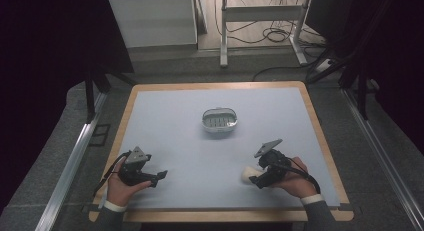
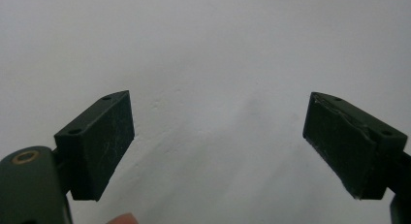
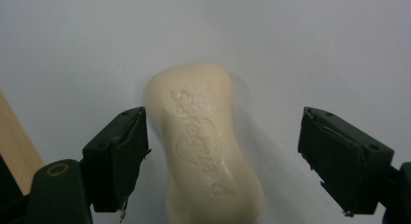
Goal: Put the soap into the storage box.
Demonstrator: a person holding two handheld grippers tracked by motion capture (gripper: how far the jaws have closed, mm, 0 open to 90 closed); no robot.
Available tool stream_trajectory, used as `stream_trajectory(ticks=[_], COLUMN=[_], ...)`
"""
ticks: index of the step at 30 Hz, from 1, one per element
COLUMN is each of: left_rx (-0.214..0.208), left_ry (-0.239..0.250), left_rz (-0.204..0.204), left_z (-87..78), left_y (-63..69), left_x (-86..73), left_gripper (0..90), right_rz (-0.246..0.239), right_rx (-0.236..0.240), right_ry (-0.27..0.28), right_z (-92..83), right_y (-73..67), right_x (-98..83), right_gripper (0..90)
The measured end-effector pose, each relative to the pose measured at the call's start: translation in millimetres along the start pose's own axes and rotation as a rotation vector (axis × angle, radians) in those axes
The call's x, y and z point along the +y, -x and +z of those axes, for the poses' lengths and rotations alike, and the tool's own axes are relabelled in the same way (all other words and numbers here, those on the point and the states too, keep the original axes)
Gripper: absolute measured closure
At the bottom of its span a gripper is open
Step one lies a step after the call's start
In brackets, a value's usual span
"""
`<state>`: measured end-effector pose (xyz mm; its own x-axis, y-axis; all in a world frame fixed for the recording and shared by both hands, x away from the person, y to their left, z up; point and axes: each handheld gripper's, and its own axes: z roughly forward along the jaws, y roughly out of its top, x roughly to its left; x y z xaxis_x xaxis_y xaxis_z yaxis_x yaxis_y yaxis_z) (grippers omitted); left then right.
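Right gripper (image 3: 220,161) jaws wide apart, gripping nothing; cream soap bar (image 3: 208,141) lies on the table between them, nearer one jaw. Left gripper (image 2: 218,146) wide open, empty. Soap dish (image 1: 219,119) well ahead.

A: Was anything found in the way on the table (image 1: 165,116)?

B: One obstacle was noted mid-table: the soap dish (image 1: 219,120). Wide bare surface was seen around it on all sides.

A: Near edge?

B: The soap bar (image 1: 248,172) was seen lying between the spread jaws of the right gripper (image 3: 220,158); bare table was seen between those of the left gripper (image 2: 218,146).
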<state>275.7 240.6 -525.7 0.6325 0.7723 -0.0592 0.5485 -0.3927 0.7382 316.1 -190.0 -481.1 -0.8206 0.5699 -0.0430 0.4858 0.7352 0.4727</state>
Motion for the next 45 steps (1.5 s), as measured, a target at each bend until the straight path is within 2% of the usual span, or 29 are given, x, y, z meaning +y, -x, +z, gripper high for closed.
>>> stream_trajectory(ticks=[4, 15, 18, 22, 25, 32, 36, 45], left_rx=[0.000, -0.001, -0.002, 0.002, 0.003, 0.004, 0.005, 0.007], left_ry=[-0.001, -0.005, -0.006, -0.004, -0.004, 0.000, -0.001, 0.000], left_rz=[0.000, 0.002, 0.003, 0.003, 0.004, 0.001, 0.001, 0.001], left_z=[0.4, 1.1, 1.3, 0.7, 0.6, -0.5, -0.4, -1.6], left_y=[0.3, 0.5, 0.5, -0.2, -0.4, -0.8, -0.8, -1.2], left_x=[0.0, 0.0, 0.0, -0.1, -0.1, -0.1, -0.1, 0.0], left_gripper=[11.6, 11.6, 11.6, 11.6, 11.5, 11.5, 11.6, 11.5], right_rz=[-0.027, -0.063, -0.074, -0.094, -0.102, -0.098, -0.083, -0.089], right_rx=[0.016, 0.034, 0.027, 0.023, 0.019, 0.006, 0.006, -0.012], right_ry=[-0.040, -0.117, -0.143, -0.169, -0.173, -0.189, -0.163, -0.128], right_z=[6.4, 15.2, 18.8, 21.1, 20.9, 20.2, 14.7, 4.8], right_y=[-4.2, -8.1, -9.1, -9.6, -10.7, -10.3, -7.5, -1.4], right_x=[1.3, 2.5, 3.5, 5.0, 6.7, 8.9, 11.1, 23.4], right_gripper=[20.2, 28.4, 32.2, 41.8, 49.0, 49.4, 49.4, 49.4])
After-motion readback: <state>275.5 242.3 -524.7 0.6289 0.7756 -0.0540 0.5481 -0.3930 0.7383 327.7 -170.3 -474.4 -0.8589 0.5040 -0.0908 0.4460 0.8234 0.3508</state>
